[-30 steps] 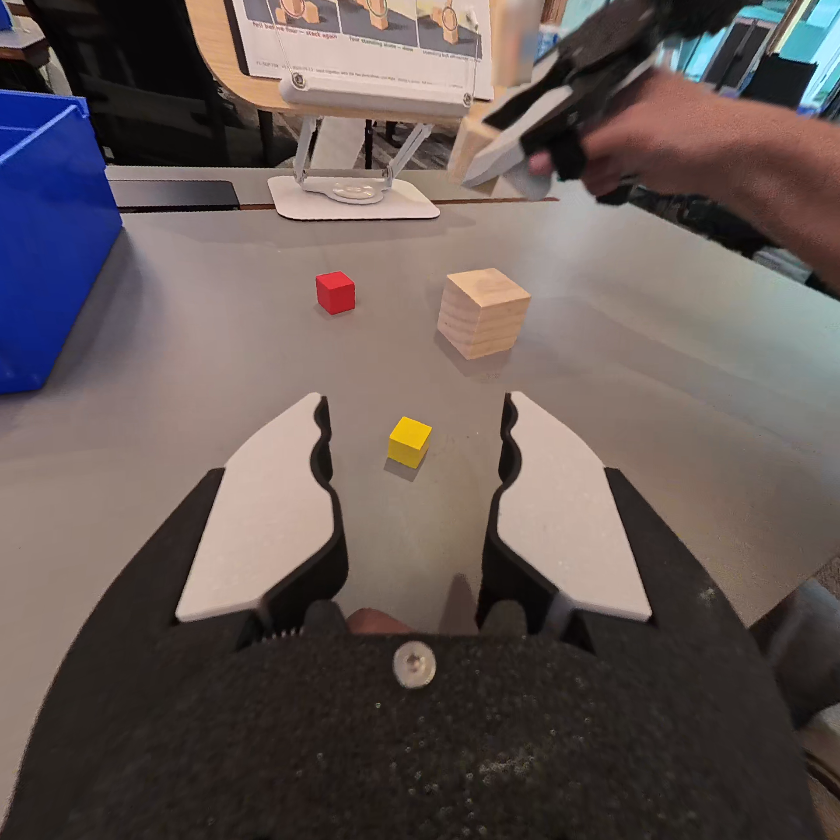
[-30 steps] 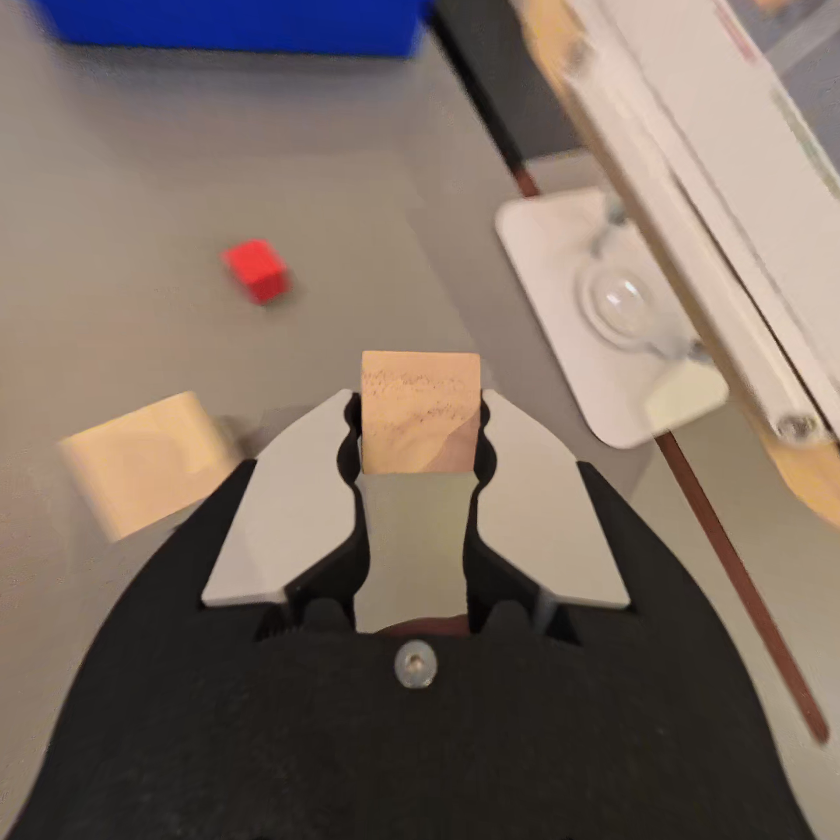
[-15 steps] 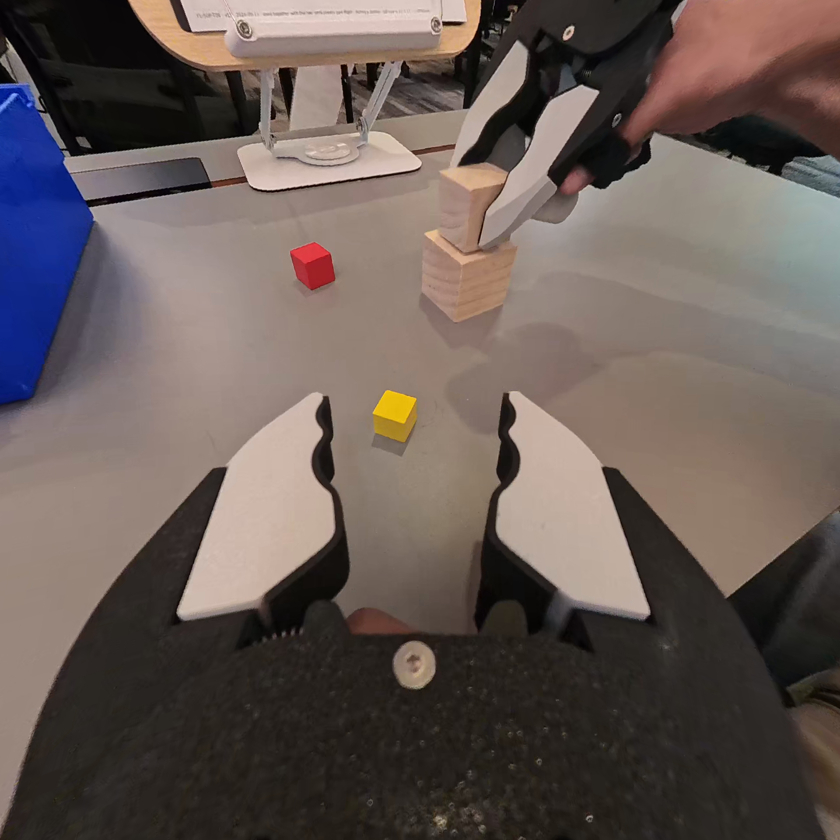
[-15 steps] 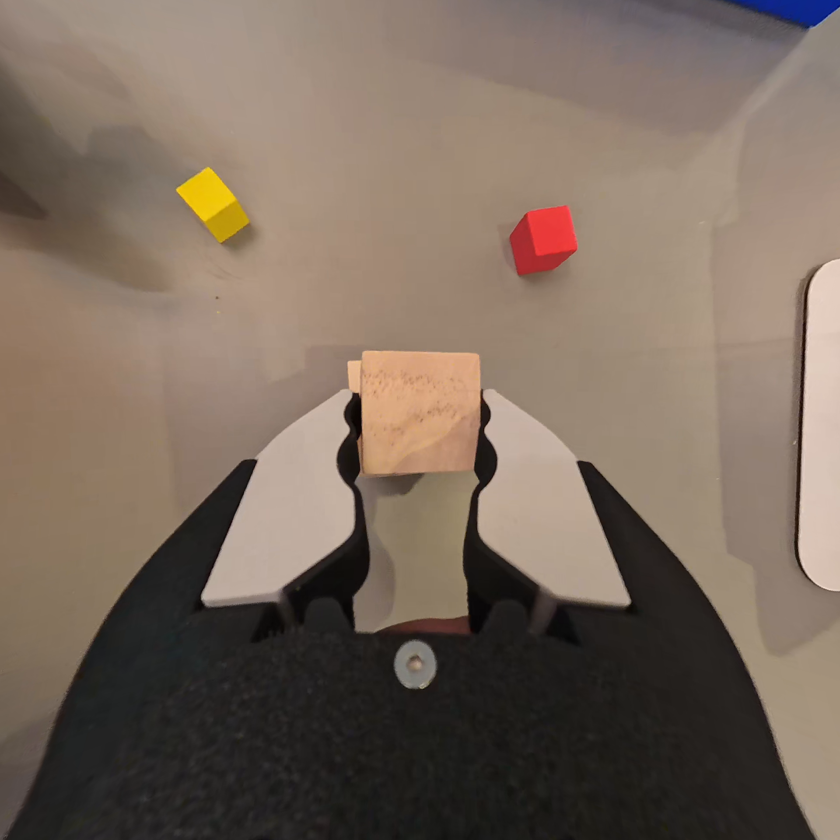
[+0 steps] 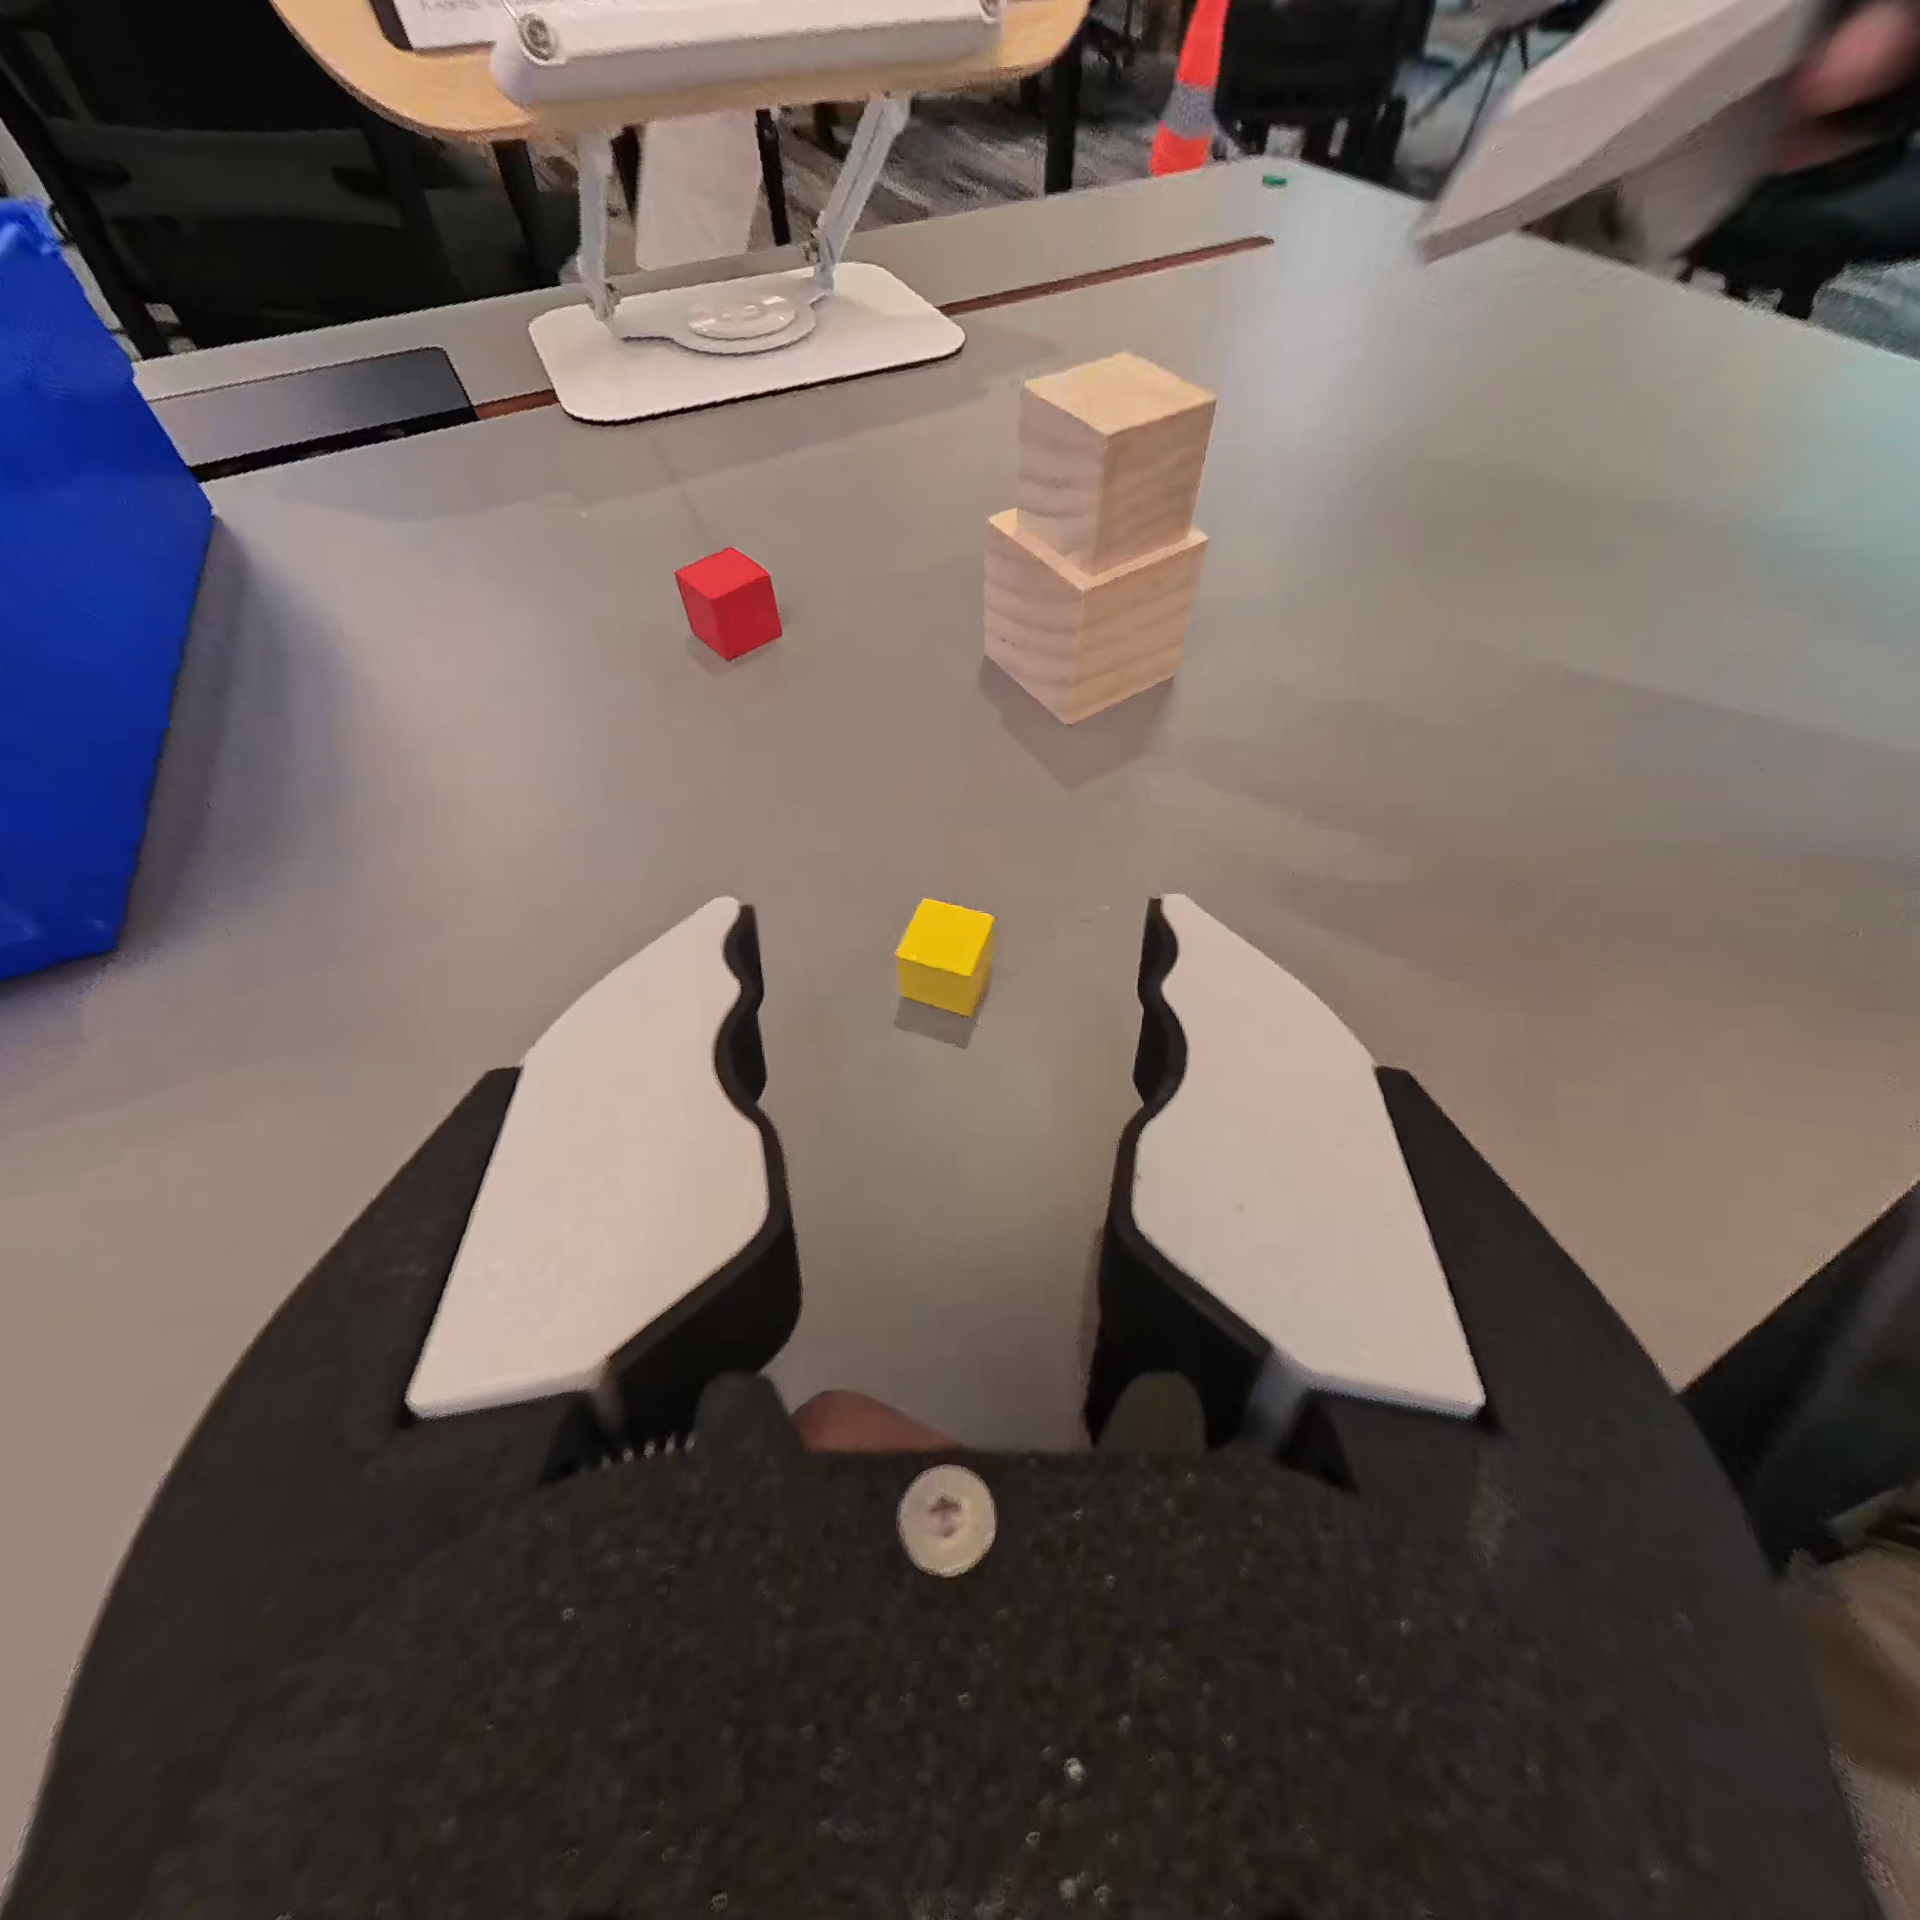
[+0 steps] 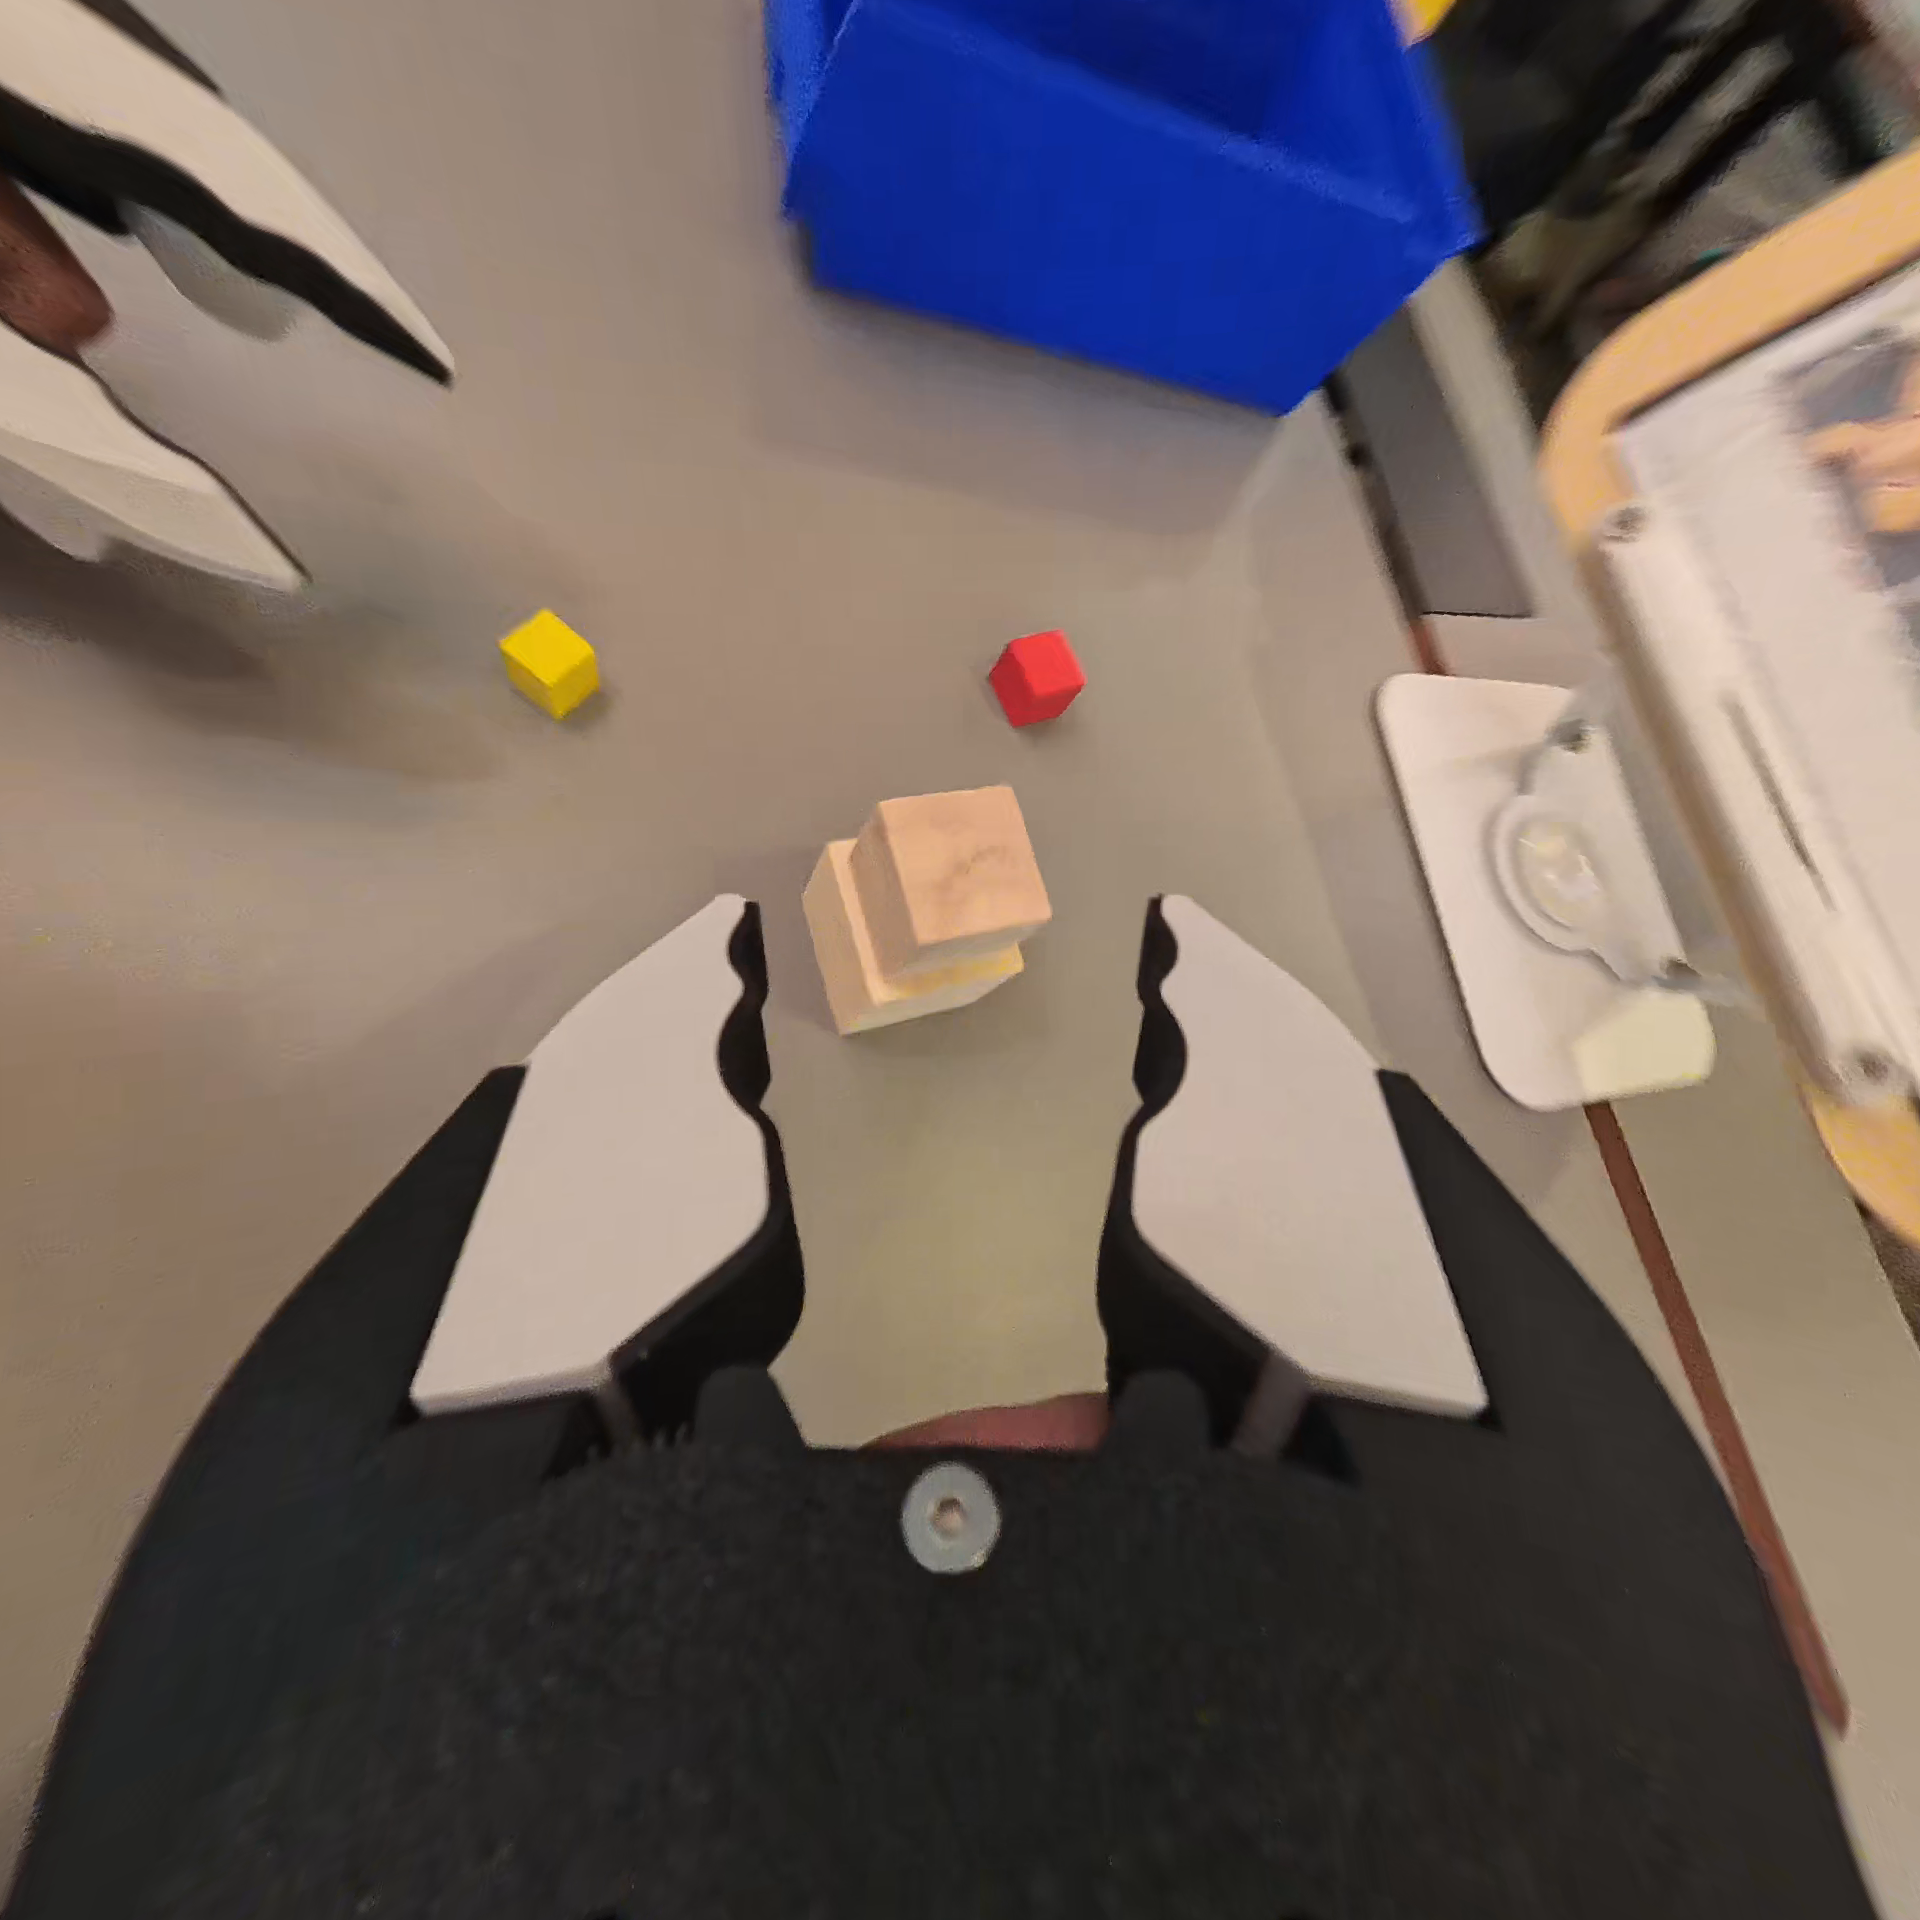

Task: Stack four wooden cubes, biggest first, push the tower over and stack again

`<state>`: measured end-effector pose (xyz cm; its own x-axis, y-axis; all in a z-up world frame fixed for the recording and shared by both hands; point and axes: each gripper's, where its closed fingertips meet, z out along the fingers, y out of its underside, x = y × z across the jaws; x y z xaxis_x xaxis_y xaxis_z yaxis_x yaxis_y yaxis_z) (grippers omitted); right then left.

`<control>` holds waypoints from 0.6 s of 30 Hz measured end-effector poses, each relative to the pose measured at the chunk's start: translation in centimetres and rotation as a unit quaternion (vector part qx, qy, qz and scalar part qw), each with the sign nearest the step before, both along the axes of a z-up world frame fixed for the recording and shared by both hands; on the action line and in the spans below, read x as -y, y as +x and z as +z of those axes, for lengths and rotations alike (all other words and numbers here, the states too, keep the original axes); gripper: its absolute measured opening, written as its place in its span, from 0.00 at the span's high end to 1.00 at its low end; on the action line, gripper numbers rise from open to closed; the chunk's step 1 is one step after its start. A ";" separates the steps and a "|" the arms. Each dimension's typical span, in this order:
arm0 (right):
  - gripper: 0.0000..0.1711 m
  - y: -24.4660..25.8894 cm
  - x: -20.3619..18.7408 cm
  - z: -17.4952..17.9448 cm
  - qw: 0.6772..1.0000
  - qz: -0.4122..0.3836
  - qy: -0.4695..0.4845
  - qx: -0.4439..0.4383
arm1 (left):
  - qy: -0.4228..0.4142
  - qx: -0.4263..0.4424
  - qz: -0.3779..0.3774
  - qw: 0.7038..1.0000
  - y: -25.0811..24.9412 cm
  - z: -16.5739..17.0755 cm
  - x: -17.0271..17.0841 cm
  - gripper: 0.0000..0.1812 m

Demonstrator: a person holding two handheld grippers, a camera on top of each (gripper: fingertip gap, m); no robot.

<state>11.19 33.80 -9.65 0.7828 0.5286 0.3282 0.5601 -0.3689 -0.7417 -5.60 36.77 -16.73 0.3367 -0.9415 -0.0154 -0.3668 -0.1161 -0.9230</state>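
Note:
A big plain wooden cube (image 5: 1091,623) stands on the grey table (image 5: 1507,582) with a smaller plain wooden cube (image 5: 1117,452) on top of it. The stack also shows in the right wrist view, big cube (image 6: 847,956) under smaller cube (image 6: 961,868). A red cube (image 5: 727,603) (image 6: 1037,677) lies to the stack's left. A small yellow cube (image 5: 943,956) (image 6: 551,663) lies just ahead of my open, empty left gripper (image 5: 945,914). My right gripper (image 6: 945,914) is open and empty, raised above and behind the stack.
A blue bin (image 5: 73,623) (image 6: 1122,197) stands at the table's left. A white stand base (image 5: 748,332) (image 6: 1527,883) holding a wooden board with a sheet sits at the back edge. The right gripper's finger (image 5: 1621,114) shows blurred at the upper right.
My right gripper set the smaller wooden cube on the big one, opened and pulled up and away. My left gripper stayed open near the yellow cube.

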 end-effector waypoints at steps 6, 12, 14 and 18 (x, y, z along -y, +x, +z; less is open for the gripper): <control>0.63 -2.6 9.9 -4.3 0.986 -0.078 0.029 -0.144 | 0.062 -0.115 -0.085 0.988 3.0 0.3 -4.6 0.64; 0.62 -5.2 14.6 -9.5 0.972 -0.101 -0.002 -0.213 | 0.133 -0.249 -0.210 0.936 9.4 -0.7 -10.5 0.69; 0.62 -5.2 14.9 -8.8 0.970 -0.104 0.016 -0.219 | 0.129 -0.297 -0.241 0.915 11.1 -1.8 -11.8 0.68; 0.62 -4.7 15.6 -8.5 0.968 -0.108 0.018 -0.225 | 0.123 -0.375 -0.267 0.879 13.2 -3.8 -13.9 0.65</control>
